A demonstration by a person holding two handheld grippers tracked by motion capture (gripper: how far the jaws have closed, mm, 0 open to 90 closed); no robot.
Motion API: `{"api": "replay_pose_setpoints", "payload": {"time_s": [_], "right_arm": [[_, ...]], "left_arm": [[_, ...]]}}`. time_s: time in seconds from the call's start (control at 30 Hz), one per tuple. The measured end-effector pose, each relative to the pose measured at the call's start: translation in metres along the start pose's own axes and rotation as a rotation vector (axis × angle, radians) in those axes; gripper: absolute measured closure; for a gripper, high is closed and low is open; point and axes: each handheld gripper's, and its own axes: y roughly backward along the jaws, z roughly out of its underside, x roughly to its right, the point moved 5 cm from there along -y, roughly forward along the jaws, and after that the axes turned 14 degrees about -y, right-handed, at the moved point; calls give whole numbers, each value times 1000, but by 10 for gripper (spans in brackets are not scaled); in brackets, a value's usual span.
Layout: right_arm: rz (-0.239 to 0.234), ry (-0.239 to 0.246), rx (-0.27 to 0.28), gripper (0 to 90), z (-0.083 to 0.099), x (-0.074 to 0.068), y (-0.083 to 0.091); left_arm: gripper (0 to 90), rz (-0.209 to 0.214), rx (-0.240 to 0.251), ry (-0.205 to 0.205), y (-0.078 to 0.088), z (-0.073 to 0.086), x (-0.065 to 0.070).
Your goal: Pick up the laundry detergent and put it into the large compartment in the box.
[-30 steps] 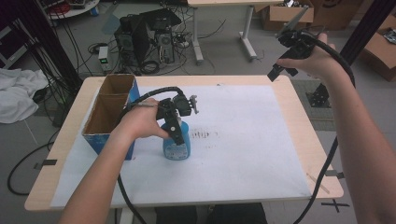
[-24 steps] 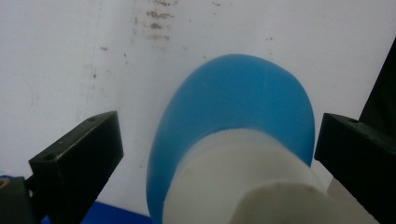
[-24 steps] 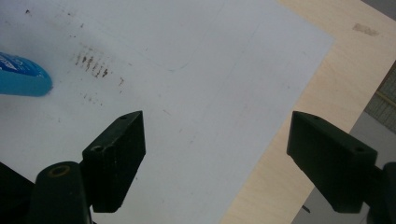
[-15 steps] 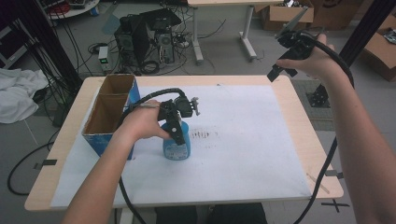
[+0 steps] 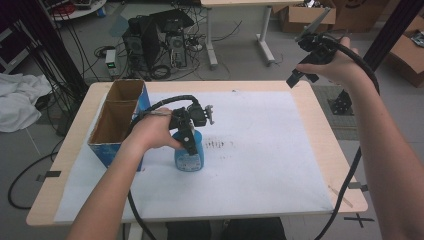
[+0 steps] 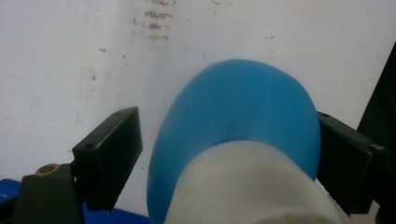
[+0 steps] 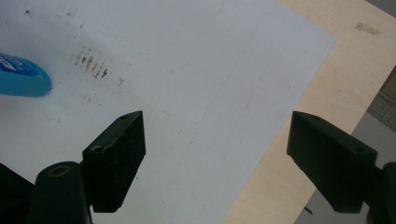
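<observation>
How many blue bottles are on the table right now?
1. The blue bottle stands on the white sheet between the left gripper's jaws, beside the box. Others could be hidden inside the box.

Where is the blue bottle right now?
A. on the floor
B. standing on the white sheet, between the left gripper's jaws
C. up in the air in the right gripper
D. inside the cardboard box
B: the blue bottle stands on the white sheet, with the left gripper straddling it beside the cardboard box.

One bottle [image 5: 189, 152], one box [image 5: 118, 121] (cardboard).
</observation>
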Motion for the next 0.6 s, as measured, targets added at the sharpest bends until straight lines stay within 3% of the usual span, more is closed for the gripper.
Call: {"api": "replay_pose_setpoints", "payload": {"time_s": [0.6], "right_arm": [[-2,0,0,197,-1,-2,0]], "left_arm": [[224,10,-9,0,-1,1,0]]}}
